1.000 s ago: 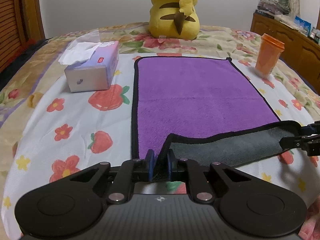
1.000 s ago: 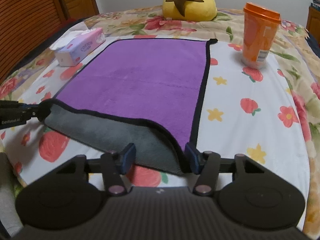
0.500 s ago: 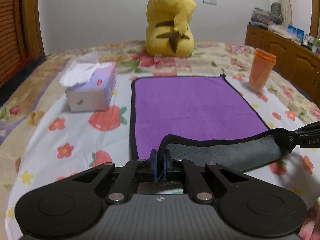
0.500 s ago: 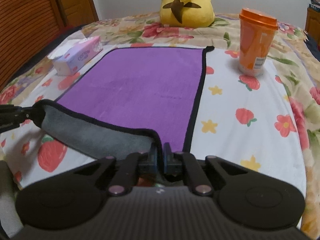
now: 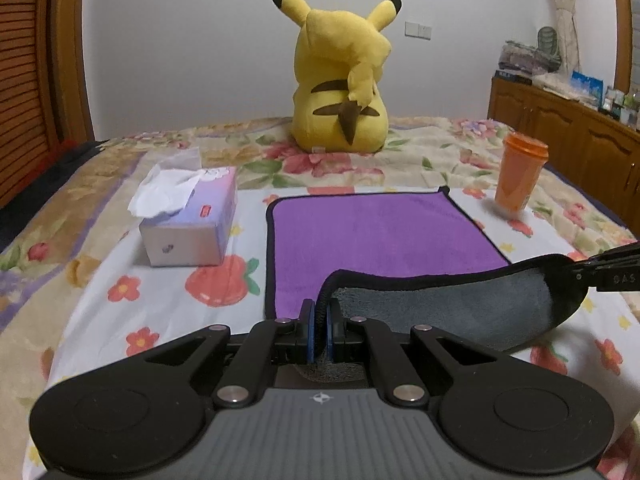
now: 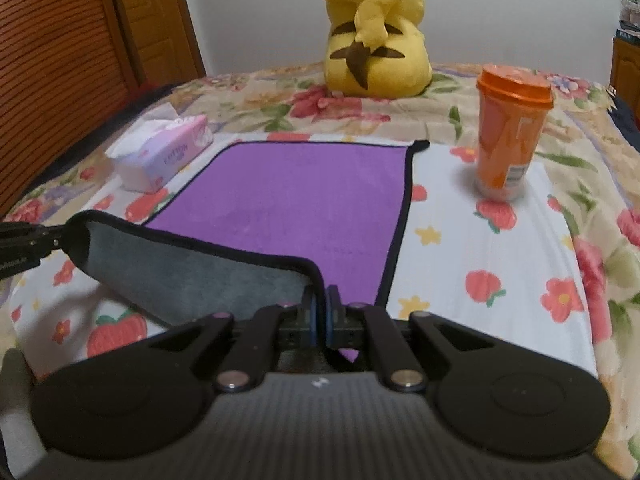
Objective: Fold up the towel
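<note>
A purple towel (image 5: 380, 232) with black trim and a grey underside lies on the flowered bedspread; it also shows in the right wrist view (image 6: 296, 196). My left gripper (image 5: 319, 334) is shut on the towel's near left corner. My right gripper (image 6: 319, 320) is shut on the near right corner. The near edge is lifted off the bed between them, grey side (image 5: 452, 308) facing me. The right gripper's tip shows in the left wrist view (image 5: 612, 274), and the left gripper's tip shows in the right wrist view (image 6: 28, 240).
A tissue box (image 5: 188, 224) stands left of the towel. An orange lidded cup (image 6: 510, 136) stands to its right. A yellow plush toy (image 5: 340, 80) sits at the far end of the bed. A wooden cabinet (image 5: 568, 132) is at the right.
The right gripper has shut on the near right corner. Both grippers have raised the towel's near edge and carried it forward over the purple side.
</note>
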